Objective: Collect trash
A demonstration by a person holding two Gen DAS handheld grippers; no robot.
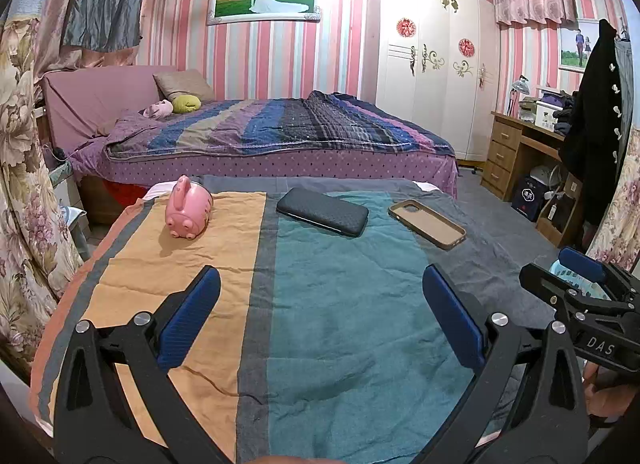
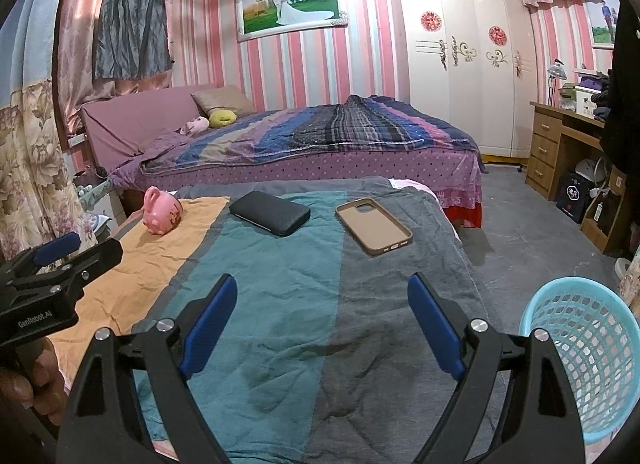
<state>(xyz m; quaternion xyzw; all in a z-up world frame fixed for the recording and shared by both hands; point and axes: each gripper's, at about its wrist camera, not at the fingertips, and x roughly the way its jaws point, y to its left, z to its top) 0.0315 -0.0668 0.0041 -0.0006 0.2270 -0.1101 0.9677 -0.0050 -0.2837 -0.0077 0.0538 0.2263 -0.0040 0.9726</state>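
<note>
A light blue mesh basket (image 2: 584, 360) stands on the floor at the right of the cloth-covered table (image 2: 280, 324); a sliver of it shows in the left wrist view (image 1: 576, 284). My left gripper (image 1: 320, 304) is open and empty above the striped cloth. My right gripper (image 2: 322, 312) is open and empty above the cloth, left of the basket. On the table's far part lie a pink pig figure (image 1: 188, 208) (image 2: 162, 213), a black case (image 1: 323, 211) (image 2: 270, 212) and a tan phone case (image 1: 427, 223) (image 2: 374, 225).
A bed (image 1: 260, 135) with a striped quilt stands behind the table. A white wardrobe (image 1: 436, 63) and a wooden desk (image 1: 520, 151) are at the right. Floral curtains (image 1: 24, 183) hang at the left. Grey floor (image 2: 528, 248) lies right of the table.
</note>
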